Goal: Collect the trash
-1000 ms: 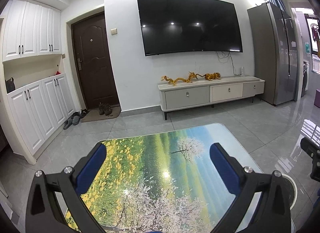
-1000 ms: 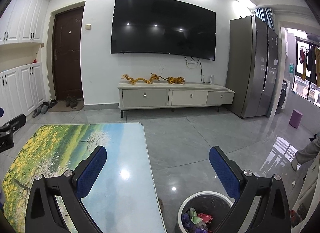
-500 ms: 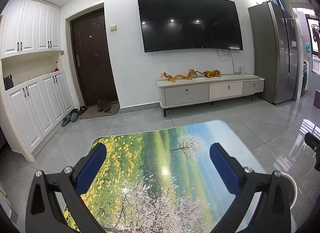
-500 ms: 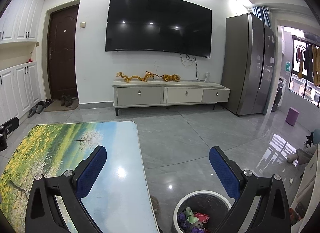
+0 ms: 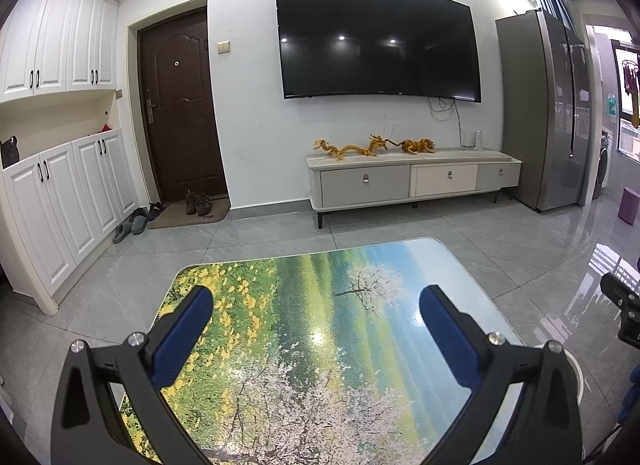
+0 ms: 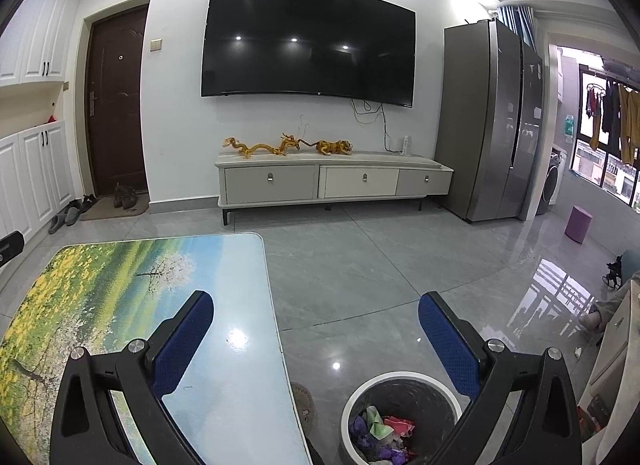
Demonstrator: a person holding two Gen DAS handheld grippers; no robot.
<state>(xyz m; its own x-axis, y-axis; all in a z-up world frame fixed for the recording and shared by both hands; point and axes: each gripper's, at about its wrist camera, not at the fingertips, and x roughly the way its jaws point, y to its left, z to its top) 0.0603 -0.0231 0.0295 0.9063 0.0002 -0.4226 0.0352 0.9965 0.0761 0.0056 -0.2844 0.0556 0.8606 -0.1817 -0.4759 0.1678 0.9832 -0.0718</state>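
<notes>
Drawn back and a little higher than a second ago, left gripper (image 5: 316, 307) and right gripper (image 6: 316, 307) both spread and holding nothing, worktop (image 5: 320, 345) bare to its corners, trash (image 6: 380, 431) lying in the bin (image 6: 400, 379) on the floor off its right edge — collecting likely finished.

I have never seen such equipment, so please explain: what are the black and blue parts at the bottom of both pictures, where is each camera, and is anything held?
There is no robot here. A person holds one grasping tool in each hand, and each tool carries a wide-angle camera looking forward along its two blue-padded fingers. One picture comes from the left tool, the other from the right tool. Both are open and hold nothing. The left one is above a table whose top is printed with a flowering landscape; nothing lies on the part shown. The right one looks past the table's edge to a bin on the floor, which holds crumpled colourful trash.
</notes>
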